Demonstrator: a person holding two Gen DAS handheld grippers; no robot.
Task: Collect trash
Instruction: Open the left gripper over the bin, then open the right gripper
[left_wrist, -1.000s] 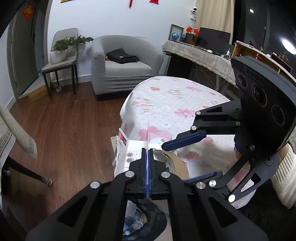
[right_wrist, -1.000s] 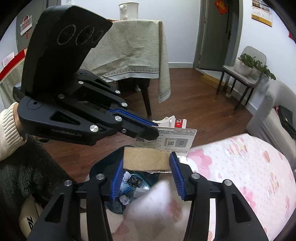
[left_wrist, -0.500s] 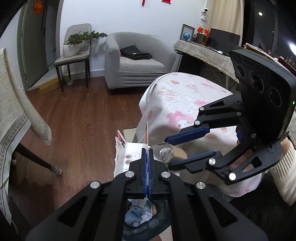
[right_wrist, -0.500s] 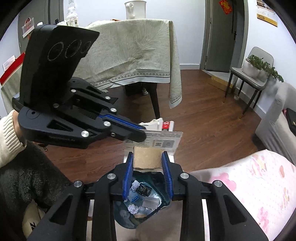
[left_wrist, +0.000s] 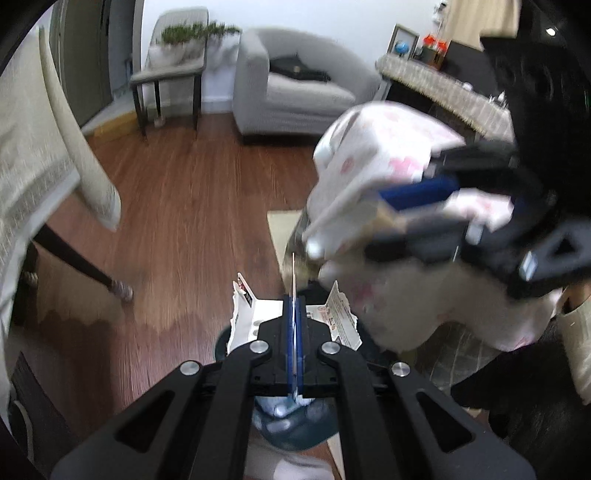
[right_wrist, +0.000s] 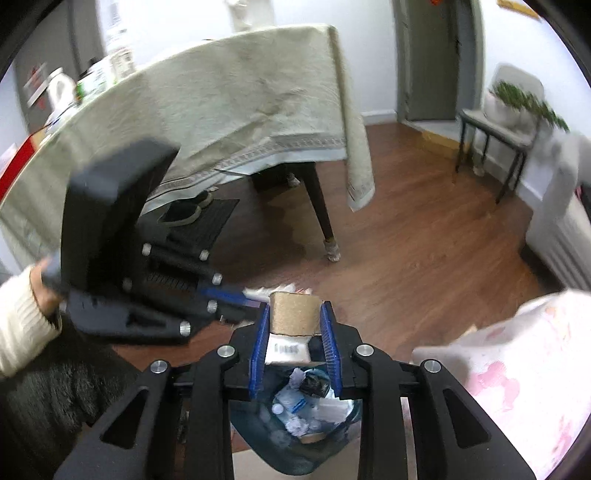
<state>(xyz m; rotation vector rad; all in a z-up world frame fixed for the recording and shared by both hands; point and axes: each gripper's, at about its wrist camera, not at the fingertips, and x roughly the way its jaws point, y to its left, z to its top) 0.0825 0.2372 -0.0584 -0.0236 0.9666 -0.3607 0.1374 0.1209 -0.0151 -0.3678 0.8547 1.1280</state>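
Both pieces of trash hang over the dark round bin, ready to drop. The left gripper is clamped on a thin white printed card. The right gripper, jaws just narrowed, pinches a brown cardboard piece at twelve o'clock. Next: open both jaws over the bin.

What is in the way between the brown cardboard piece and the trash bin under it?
Nothing visible blocks it. The right gripper pinches the cardboard piece above the open trash bin. Only the white printed carton, held by the left gripper, hangs beside the path.
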